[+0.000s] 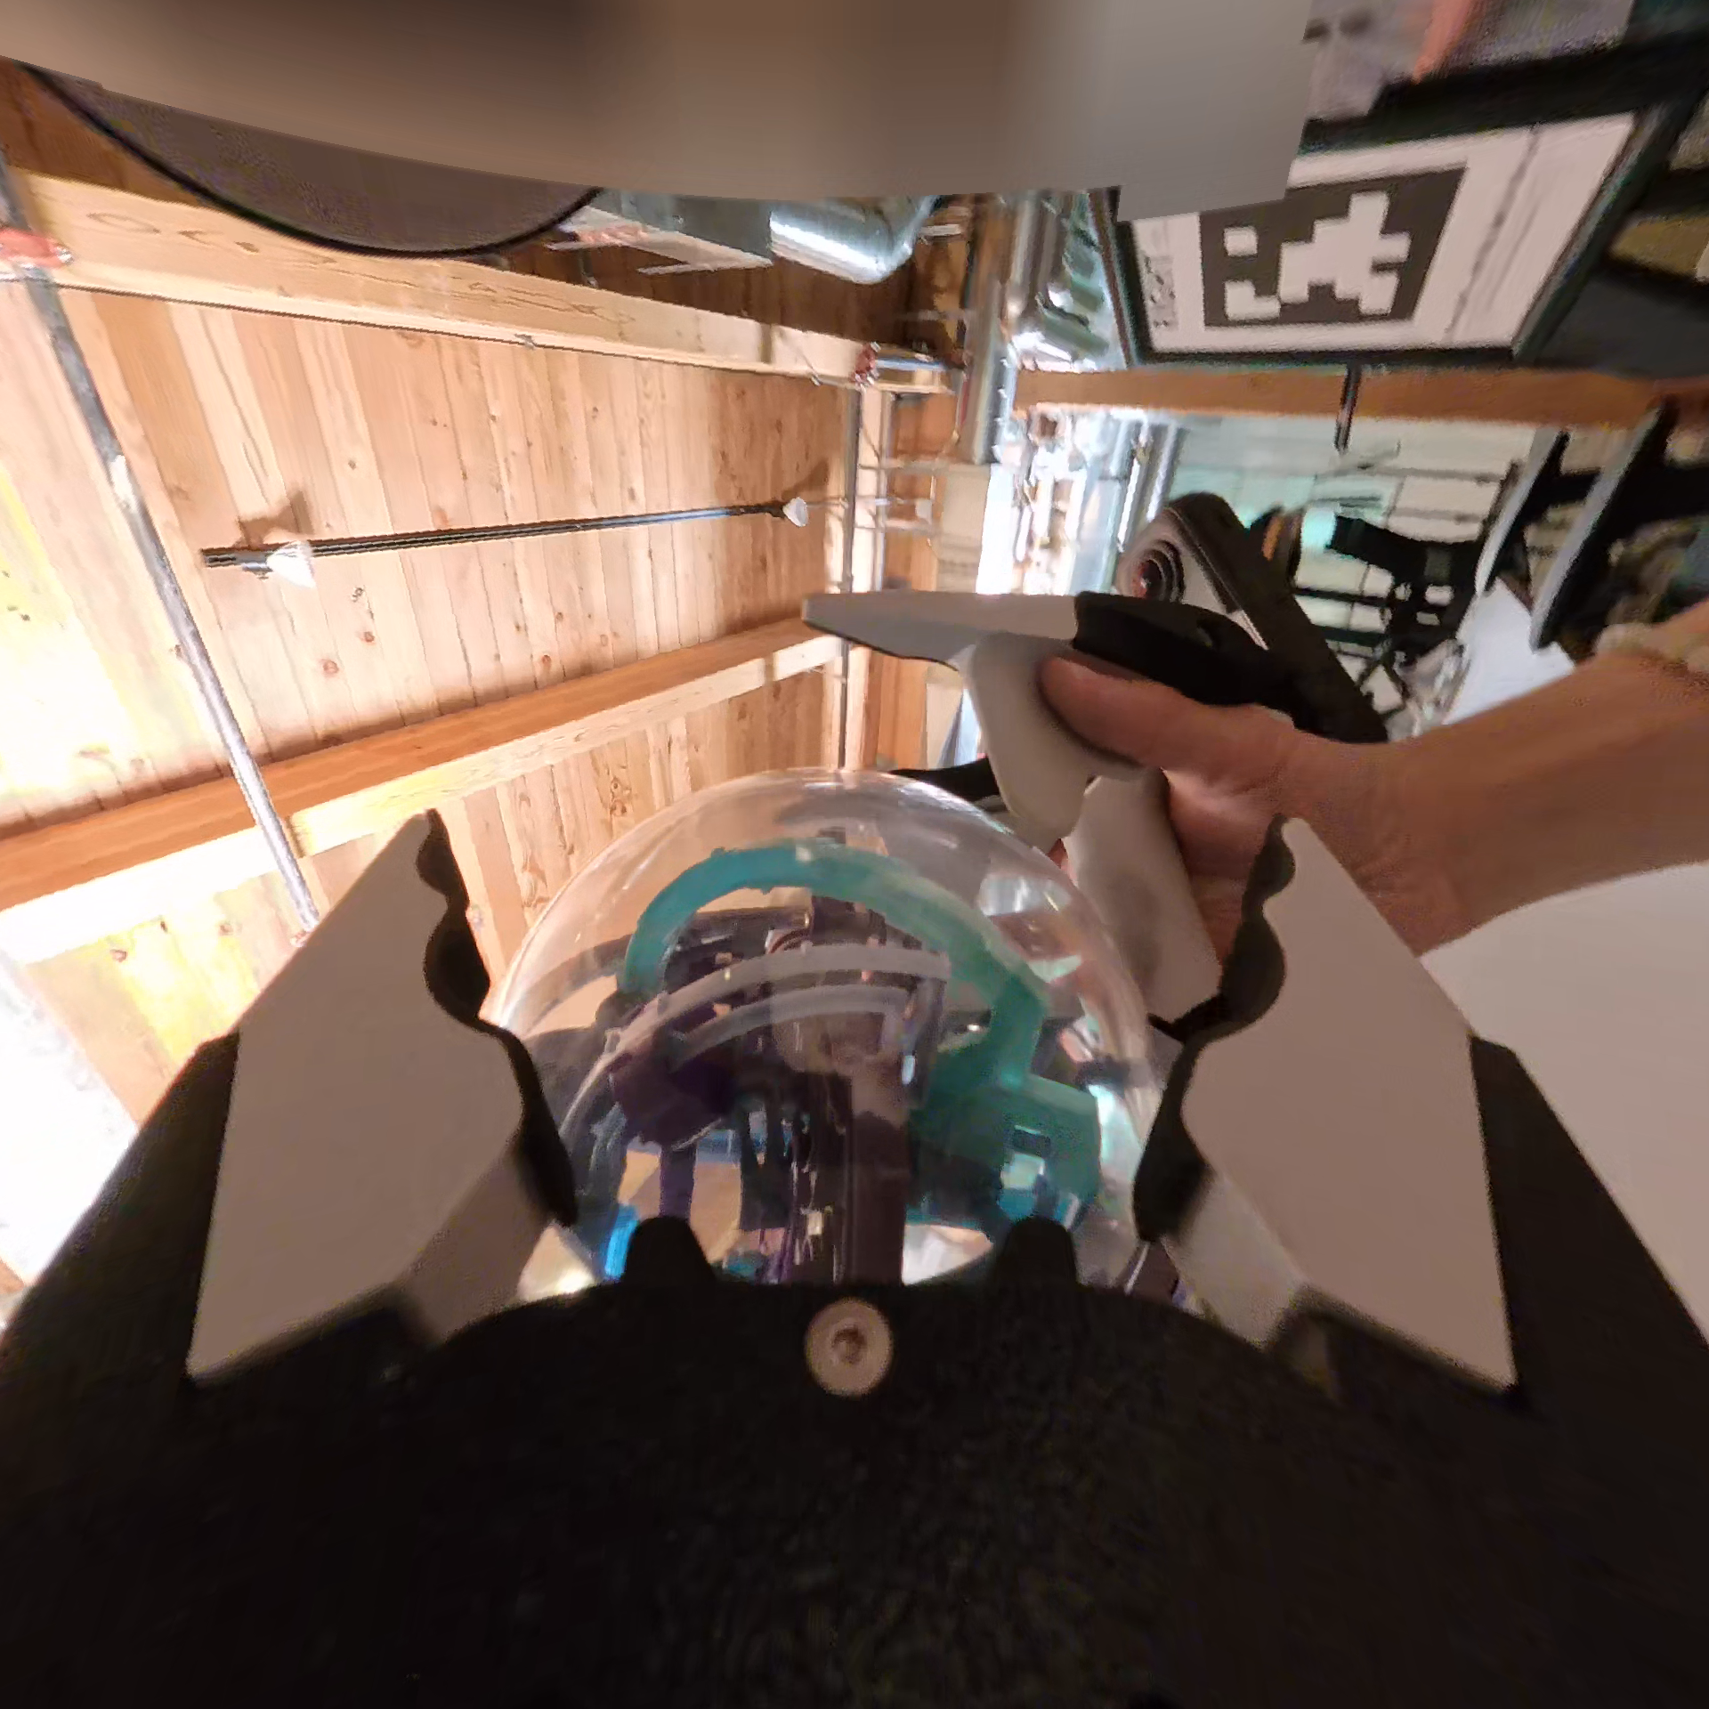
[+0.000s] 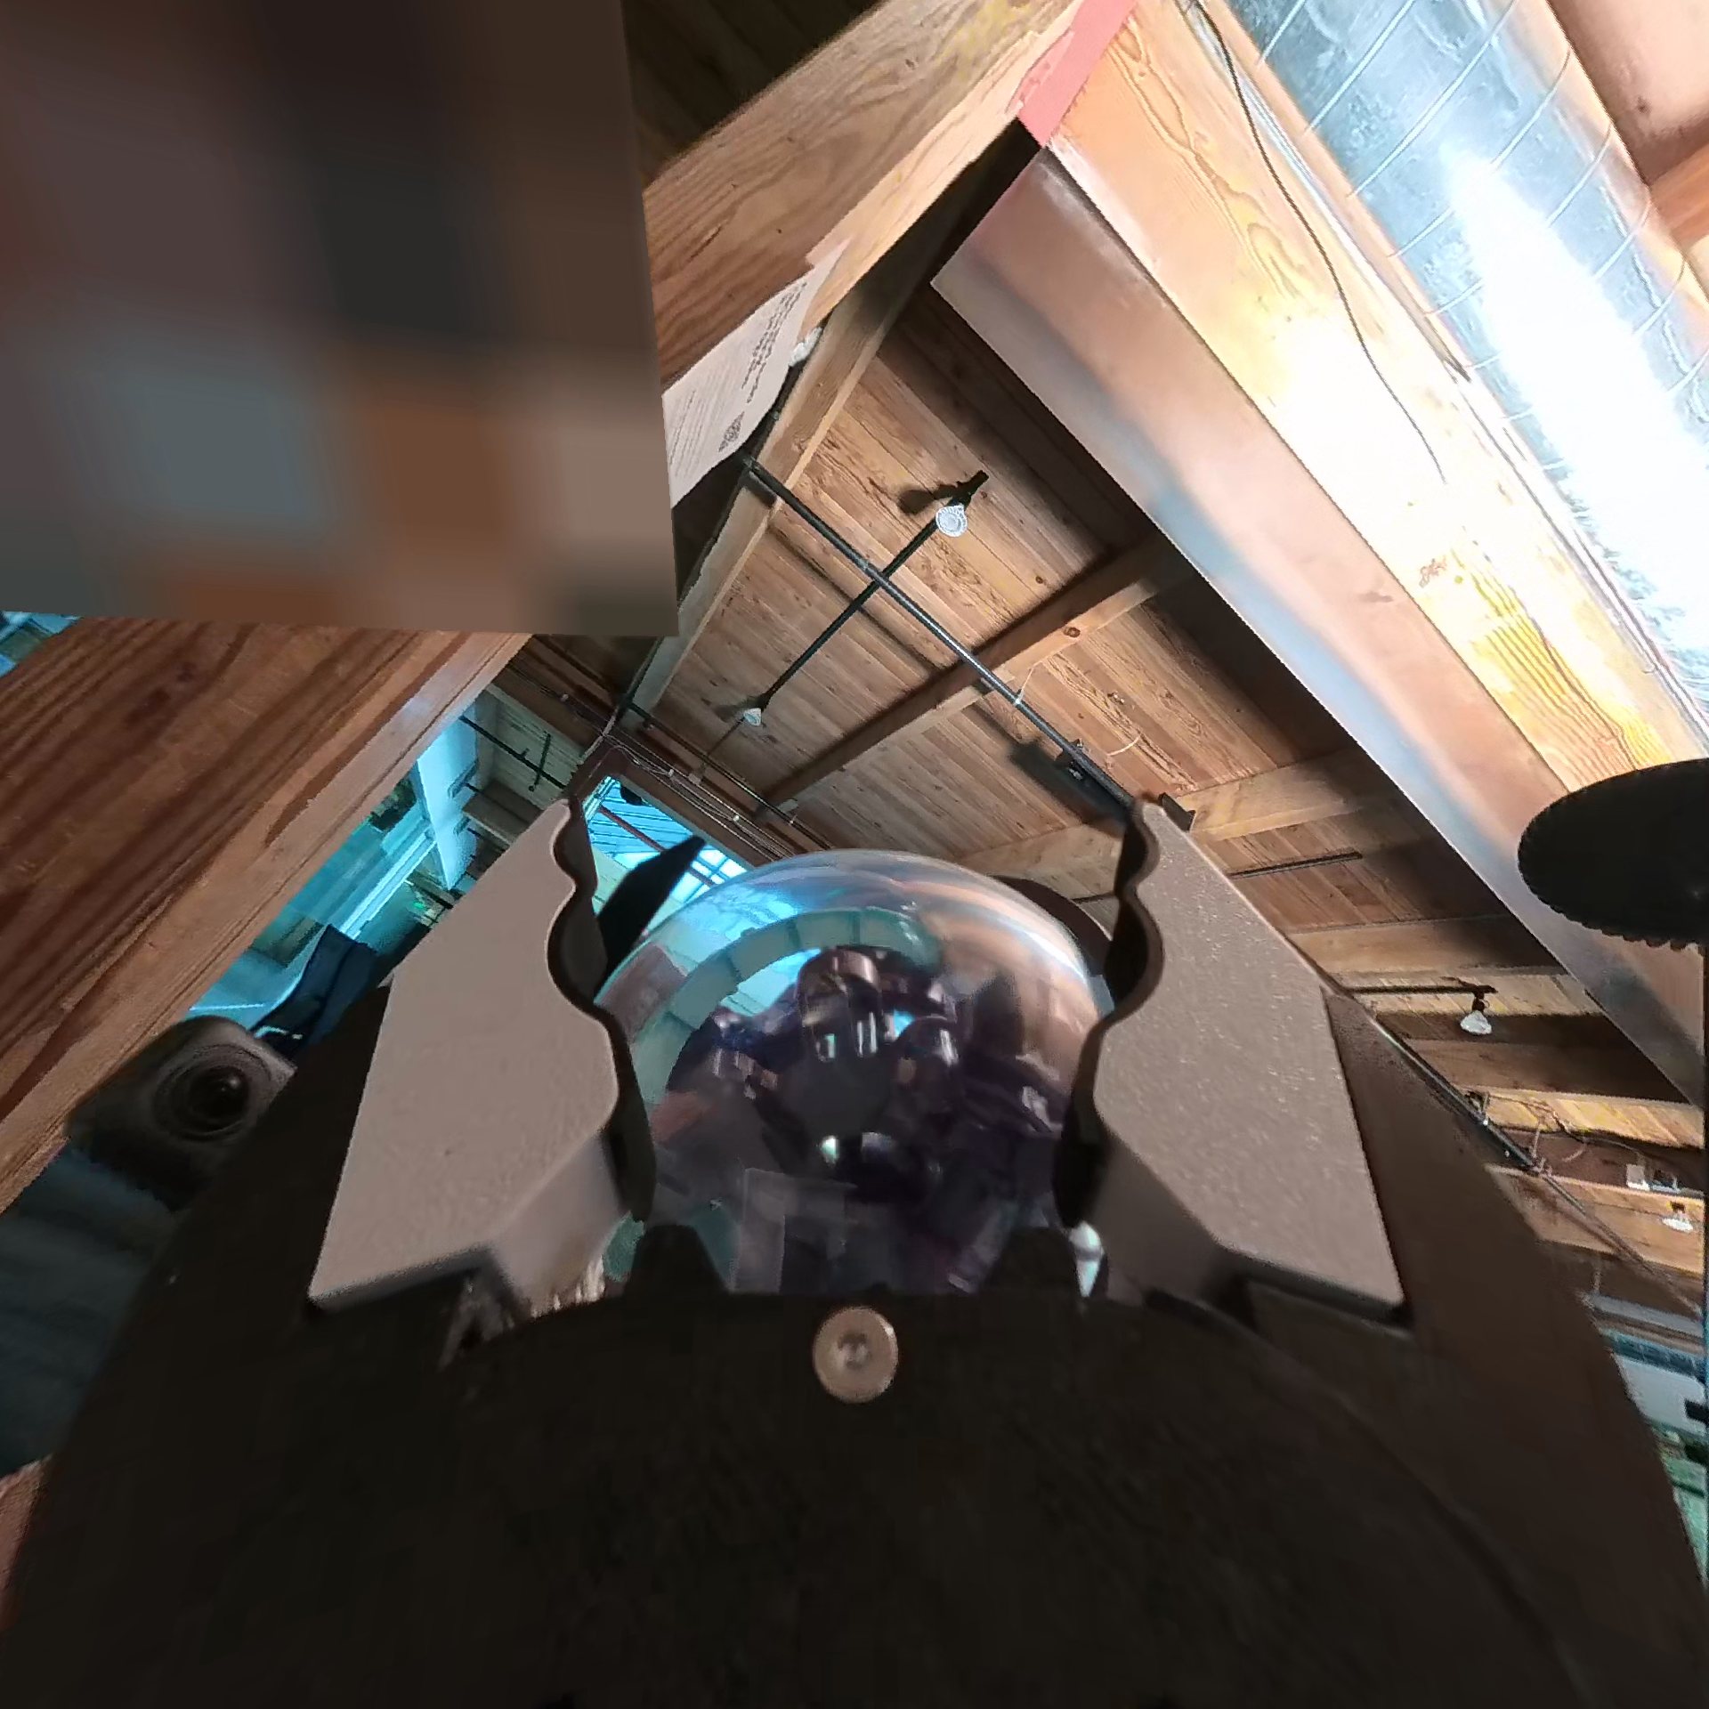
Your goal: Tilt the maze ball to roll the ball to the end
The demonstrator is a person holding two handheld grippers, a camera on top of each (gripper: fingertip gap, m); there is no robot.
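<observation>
Clear shell: the maze ball [image 1: 823,1045] is a transparent sphere with teal, grey and purple tracks inside, lifted up with a wooden plank ceiling [image 1: 481,481] behind it.
Left tool [image 1: 855,925]: spread wide around the sphere; its two grey fingers with wavy black pads [image 1: 518,1091] bear on the sphere's left and right sides low down, clamping it.
Right tool [image 2: 851,915]: its two fingers flank the same sphere [image 2: 860,1045], the black pads [image 2: 621,1091] pressed on its flanks, so it is clamped on the ball too.
Right tool from the left view: a hand [image 1: 1295,805] grips its white handle just beyond the sphere.
Small ball inside: cannot tell where it sits among the tracks.
Surroundings: timber beams [image 2: 934,157], a metal duct [image 2: 1517,305] and a black-and-white marker board [image 1: 1332,250].
</observation>
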